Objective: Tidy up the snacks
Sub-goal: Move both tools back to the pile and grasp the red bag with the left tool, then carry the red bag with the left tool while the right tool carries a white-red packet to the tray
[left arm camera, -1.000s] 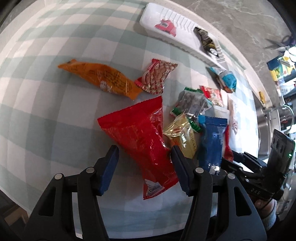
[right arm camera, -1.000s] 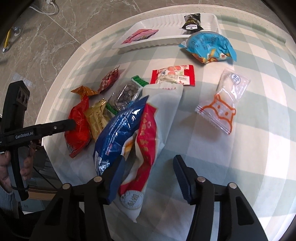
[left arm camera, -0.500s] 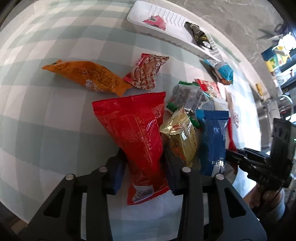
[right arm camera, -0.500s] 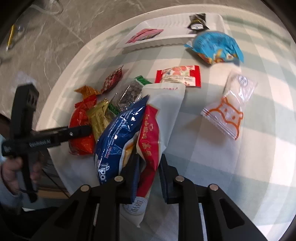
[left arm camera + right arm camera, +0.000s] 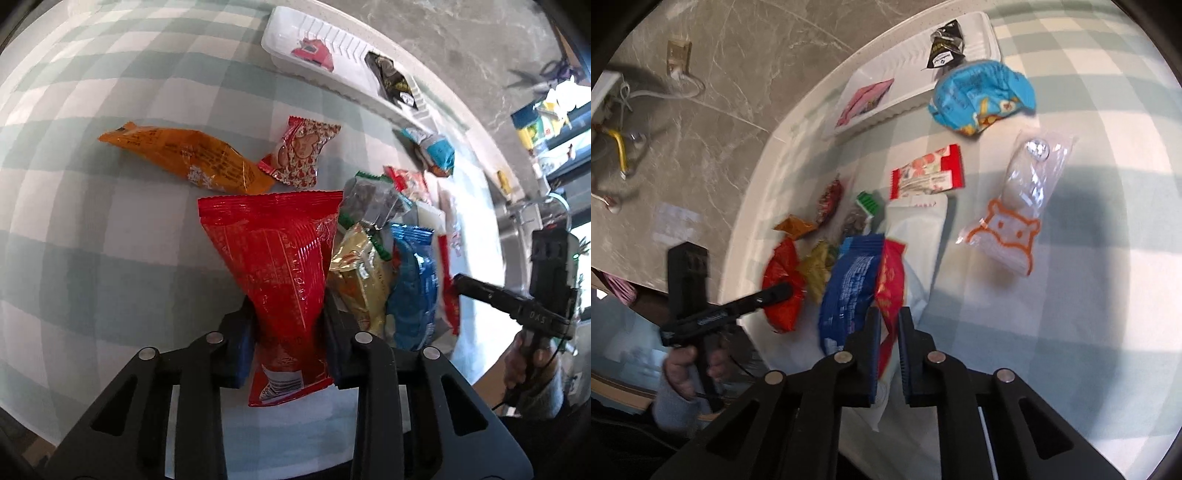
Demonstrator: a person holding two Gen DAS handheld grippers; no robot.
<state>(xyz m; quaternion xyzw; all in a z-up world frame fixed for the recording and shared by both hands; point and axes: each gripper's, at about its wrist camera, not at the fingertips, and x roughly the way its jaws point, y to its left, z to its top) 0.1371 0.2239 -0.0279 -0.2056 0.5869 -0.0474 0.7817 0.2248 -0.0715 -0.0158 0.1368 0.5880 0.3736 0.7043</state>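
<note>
My left gripper (image 5: 287,314) points down at the checked tablecloth, its jaws closing, and both pads press the lower half of a big red packet (image 5: 273,243). The same red packet (image 5: 783,266) shows in the right wrist view, with the left gripper's fingers (image 5: 772,293) on it. My right gripper (image 5: 889,317) is shut on the near end of a white-and-red packet (image 5: 916,229), which lies beside a dark blue packet (image 5: 849,288). At the table's far edge a white tray (image 5: 280,48) holds a pink packet (image 5: 314,55) and a black packet (image 5: 391,77).
An orange packet (image 5: 184,158) and a small red patterned one (image 5: 303,155) lie beyond the red packet. A gold packet (image 5: 358,280) crowds its right side. A light-blue bag (image 5: 982,96), a red-ended bar (image 5: 927,171) and a clear packet with an orange animal (image 5: 1015,221) lie further out.
Both grippers went from wide open to closed: the left on the red packet, the right on the white-and-red packet. The right gripper has also shifted and rolled sideways.
</note>
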